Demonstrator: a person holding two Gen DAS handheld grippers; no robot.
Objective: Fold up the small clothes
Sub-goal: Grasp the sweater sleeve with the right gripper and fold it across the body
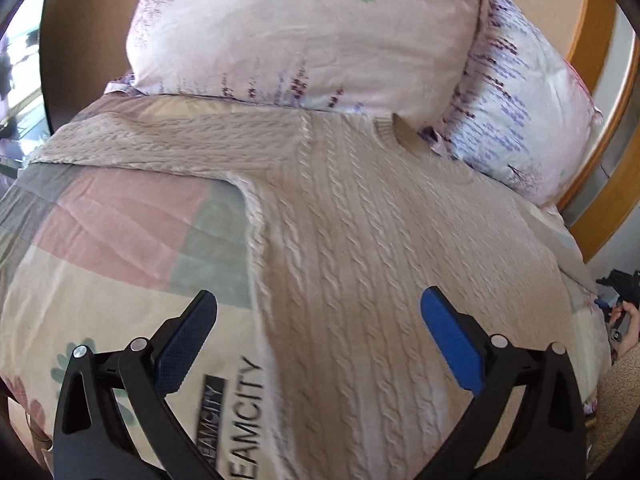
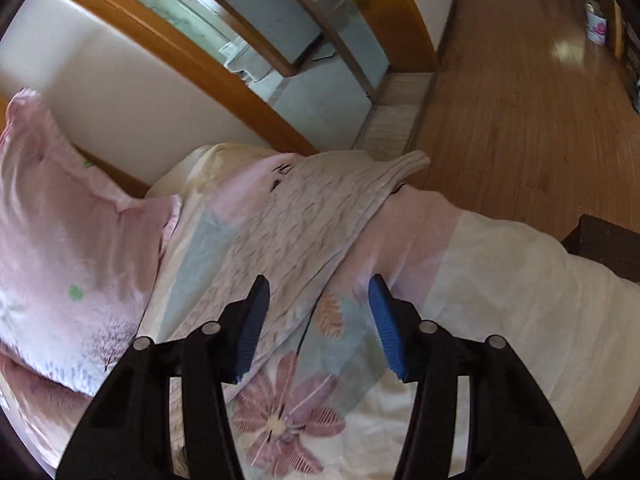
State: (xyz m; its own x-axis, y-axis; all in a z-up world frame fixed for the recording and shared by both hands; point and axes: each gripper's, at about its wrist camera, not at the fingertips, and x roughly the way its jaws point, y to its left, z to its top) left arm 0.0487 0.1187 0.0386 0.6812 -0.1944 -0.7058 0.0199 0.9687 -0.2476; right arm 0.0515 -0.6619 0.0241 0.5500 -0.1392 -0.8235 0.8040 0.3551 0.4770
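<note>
A beige cable-knit sweater (image 1: 360, 240) lies flat on the bed, neck toward the pillows, one sleeve stretched out to the left. My left gripper (image 1: 318, 300) is open and empty, hovering over the sweater's lower body. In the right wrist view the other sleeve (image 2: 304, 220) runs out toward the bed's edge, its cuff hanging over the side. My right gripper (image 2: 320, 284) is open and empty, its jaws standing either side of that sleeve's near edge, just above it.
The bed has a patterned quilt (image 1: 120, 240) with flower prints (image 2: 280, 412). Two pink pillows (image 1: 304, 28) lean at the head. A wooden door frame (image 2: 192, 60) and wood floor (image 2: 520, 100) lie beyond the bed's side. A dark piece of furniture (image 2: 608, 244) stands at right.
</note>
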